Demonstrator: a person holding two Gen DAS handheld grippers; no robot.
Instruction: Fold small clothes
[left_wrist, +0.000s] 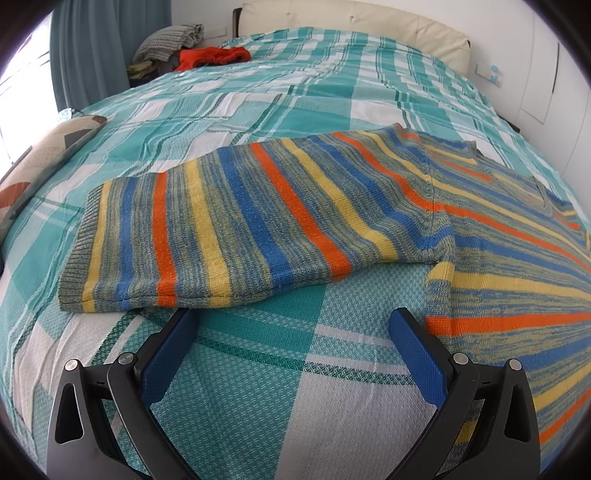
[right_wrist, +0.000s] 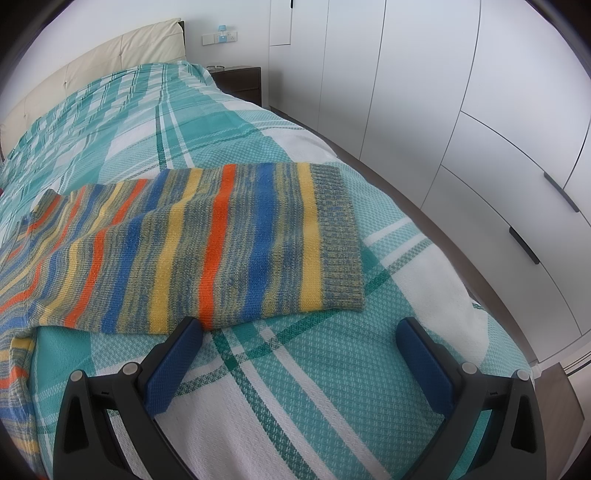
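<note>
My left view alone shows a red garment (left_wrist: 212, 57) at 11 o'clock. The striped sweater (left_wrist: 332, 206) lies flat on the bed (left_wrist: 258, 369). My left tongs (left_wrist: 291, 321) and right tongs (right_wrist: 301, 330) hover low, spread wide, empty, by each sleeve.

Bare bedspread (left_wrist: 258, 350) lies open before both tools; only the sweater's (left_wrist: 229, 225) flat sleeves cross ahead.

sweater (left_wrist: 258, 221) body cut off right; wall switches (right_wrist: 220, 37) blurred
</note>
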